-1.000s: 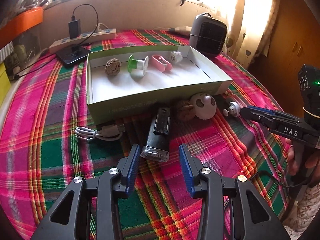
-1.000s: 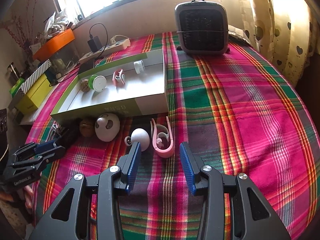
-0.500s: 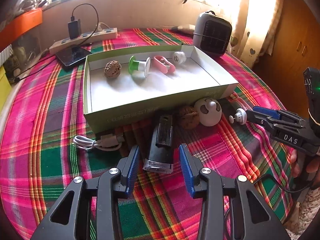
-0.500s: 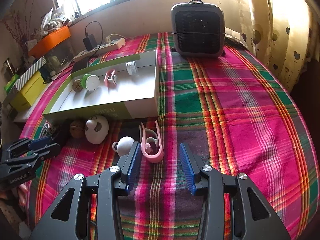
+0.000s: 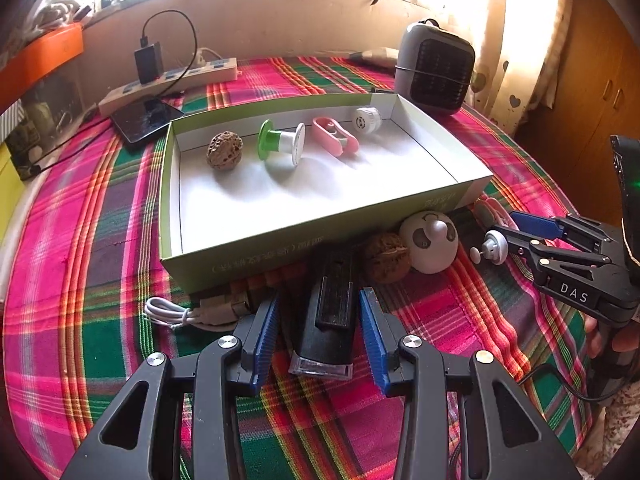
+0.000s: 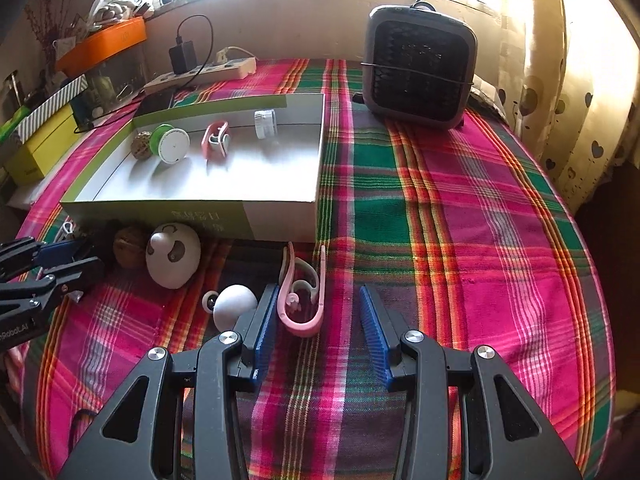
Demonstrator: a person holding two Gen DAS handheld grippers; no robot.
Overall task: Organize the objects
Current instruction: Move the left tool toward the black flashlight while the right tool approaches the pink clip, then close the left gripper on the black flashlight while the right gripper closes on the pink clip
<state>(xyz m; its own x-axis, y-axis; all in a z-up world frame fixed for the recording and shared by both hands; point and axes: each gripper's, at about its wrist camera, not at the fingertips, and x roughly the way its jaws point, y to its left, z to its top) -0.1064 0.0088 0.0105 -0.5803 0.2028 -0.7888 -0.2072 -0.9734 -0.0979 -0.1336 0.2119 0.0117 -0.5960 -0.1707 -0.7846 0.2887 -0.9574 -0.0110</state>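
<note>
Plaid cloth (image 6: 460, 208): only left gripper (image 5: 318, 334), apart, sees black torch (image 5: 330, 320); right gripper (image 6: 318, 330) apart.

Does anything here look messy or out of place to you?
Yes. Four small things sit lined up inside the box, while a walnut, a black device and a pink clip lie loose on the cloth before it.

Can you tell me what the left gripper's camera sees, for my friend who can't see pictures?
The left gripper is open around a black clip-on device lying on a bright plaid tablecloth. Behind it, a green box holds a walnut, spool, pink clip and white cap.
</note>
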